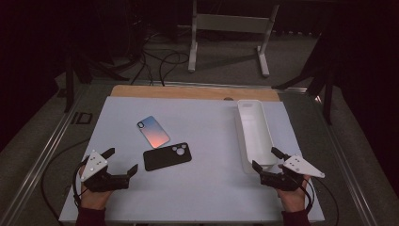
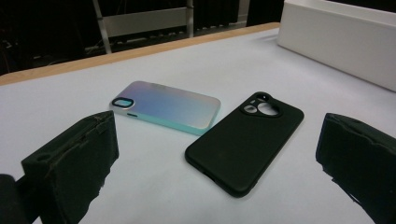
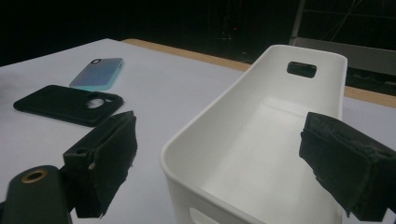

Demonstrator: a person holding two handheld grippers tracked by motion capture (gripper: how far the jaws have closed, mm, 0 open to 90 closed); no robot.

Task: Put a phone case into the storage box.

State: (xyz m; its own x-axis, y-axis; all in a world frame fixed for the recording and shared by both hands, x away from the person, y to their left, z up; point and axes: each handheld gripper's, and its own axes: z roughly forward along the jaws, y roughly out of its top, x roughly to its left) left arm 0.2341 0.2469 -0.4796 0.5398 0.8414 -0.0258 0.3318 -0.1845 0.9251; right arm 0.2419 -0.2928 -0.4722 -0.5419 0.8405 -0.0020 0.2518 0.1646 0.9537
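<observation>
At the near left corner of the pale blue-white table top, the left gripper is being held low by a hand, its black jaws spread wide and nothing being gripped between them. In the left gripper view the two padded jaws are being seen far apart at the bottom corners, with bare table between them. Just ahead of this gripper a matte black phone case with a round camera cut-out is lying flat, back up. Just beyond it, close but apart from it, an iridescent blue-to-pink phone case with a glossy back is also lying flat.

At the near right of the table the right gripper is being held by the other hand, its jaws likewise spread wide and empty. They are being positioned on either side of the near end of a long white plastic bin with handle slots; whether either jaw is touching the wall cannot be told. The bin is standing upright along the right side of the table, and nothing is being seen inside it. A wooden strip is being shown along the far table edge.
</observation>
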